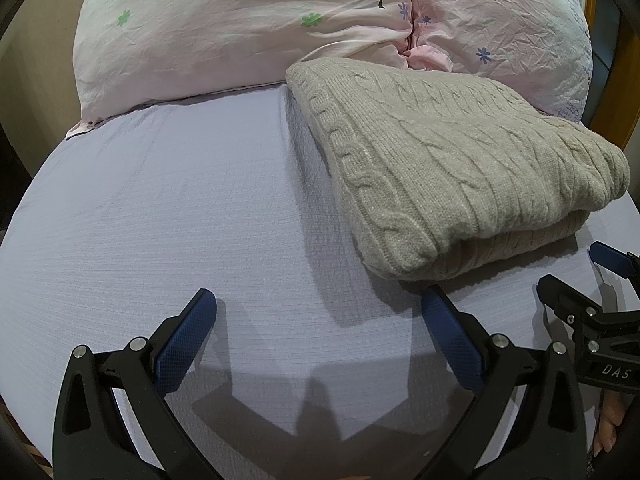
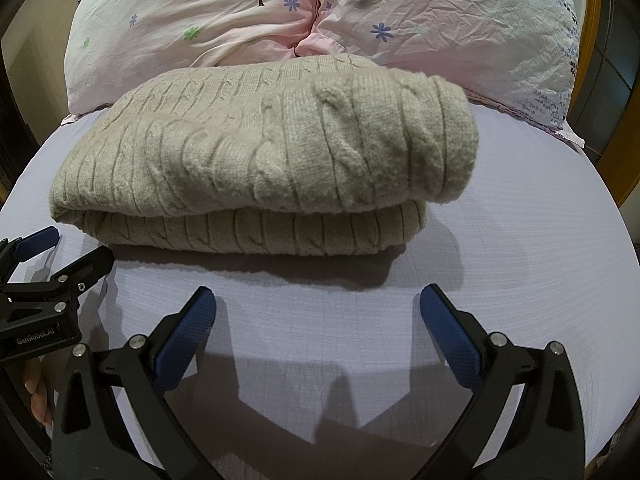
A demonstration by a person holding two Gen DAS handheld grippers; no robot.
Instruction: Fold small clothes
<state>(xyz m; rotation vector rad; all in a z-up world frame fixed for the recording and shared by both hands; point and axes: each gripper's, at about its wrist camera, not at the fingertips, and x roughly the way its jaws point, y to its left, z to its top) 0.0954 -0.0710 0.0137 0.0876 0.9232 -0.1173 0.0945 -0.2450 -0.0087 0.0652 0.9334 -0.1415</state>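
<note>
A beige cable-knit sweater [image 1: 460,168] lies folded in a thick stack on the lilac bed sheet [image 1: 160,220]. In the right wrist view the sweater [image 2: 264,160] is straight ahead, its folded edge facing me. My left gripper [image 1: 320,308] is open and empty, above bare sheet, with the sweater ahead to its right. My right gripper [image 2: 318,304] is open and empty, a short way in front of the sweater. Each gripper shows at the edge of the other's view: the right one [image 1: 576,280], the left one [image 2: 68,248].
Two pink flowered pillows [image 1: 240,32] [image 2: 440,20] lie behind the sweater at the head of the bed. A wooden frame [image 2: 624,148] borders the right side. Bare sheet [image 2: 520,220] stretches to the sweater's left and right.
</note>
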